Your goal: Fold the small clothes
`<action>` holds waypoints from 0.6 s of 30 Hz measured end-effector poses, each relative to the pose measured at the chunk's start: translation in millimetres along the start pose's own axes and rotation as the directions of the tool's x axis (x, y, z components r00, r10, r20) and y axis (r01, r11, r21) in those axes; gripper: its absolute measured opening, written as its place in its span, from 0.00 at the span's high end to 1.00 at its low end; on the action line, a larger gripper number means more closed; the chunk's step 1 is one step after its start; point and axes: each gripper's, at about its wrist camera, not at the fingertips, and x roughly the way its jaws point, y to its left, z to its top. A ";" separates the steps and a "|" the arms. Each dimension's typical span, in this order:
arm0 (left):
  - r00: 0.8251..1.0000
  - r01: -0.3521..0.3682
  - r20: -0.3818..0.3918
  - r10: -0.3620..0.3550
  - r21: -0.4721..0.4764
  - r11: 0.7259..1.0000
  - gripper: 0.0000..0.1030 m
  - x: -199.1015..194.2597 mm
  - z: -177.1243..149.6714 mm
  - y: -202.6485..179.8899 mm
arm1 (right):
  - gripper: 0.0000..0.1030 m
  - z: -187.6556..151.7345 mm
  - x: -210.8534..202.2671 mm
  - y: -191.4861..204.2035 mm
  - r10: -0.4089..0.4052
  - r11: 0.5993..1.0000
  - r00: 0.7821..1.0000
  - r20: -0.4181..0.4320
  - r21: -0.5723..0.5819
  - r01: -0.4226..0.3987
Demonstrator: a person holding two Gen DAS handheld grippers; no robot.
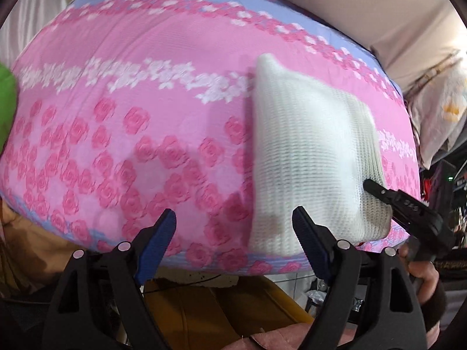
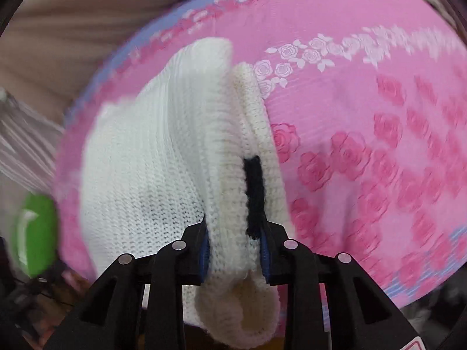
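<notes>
on the pink rose mat: everything here sits relative to this mat (image 1: 146, 134), which is pink with darker rose prints, white flower bands and a pale blue border
white knit: a small ribbed white knit garment (image 1: 306, 157) lies on the mat's right side in the left wrist view, reaching down to the mat's near edge, folded into a rough rectangle with one corner poking up toward the far side
same knit, right wrist view: bunched layers of the white knit garment (image 2: 163, 157) run from the gripper out over the mat, with a short black stripe (image 2: 254, 192) on the cream edge (looks like trim, can't tell more)
right gripper: the right gripper (image 2: 235, 252) is clamped tight on the folded edge of the knit, blue pads pressing the fabric from both sides, a loop of knit sagging below them
right gripper from the other camera: seen at the knit's near right corner over the mat edge (image 1: 379, 194), a hand behind it
left gripper: the left gripper (image 1: 233, 227) hovers at the mat's near edge with its jaws spread wide, nothing between them, its right finger just in front of the knit's near edge
green thing: a blurry bright green object (image 1: 5, 108) sits off the mat's left edge
beige cloth: pale fabric (image 1: 364, 8) beyond the mat's far edge
</notes>
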 end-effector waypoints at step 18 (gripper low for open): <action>0.983 -0.124 -0.123 0.138 0.110 0.986 0.21 62.3 20.3 -40.3 | 0.84 -44.9 -56.4 -13.3 0.135 0.991 0.990 0.027 0.010 -0.136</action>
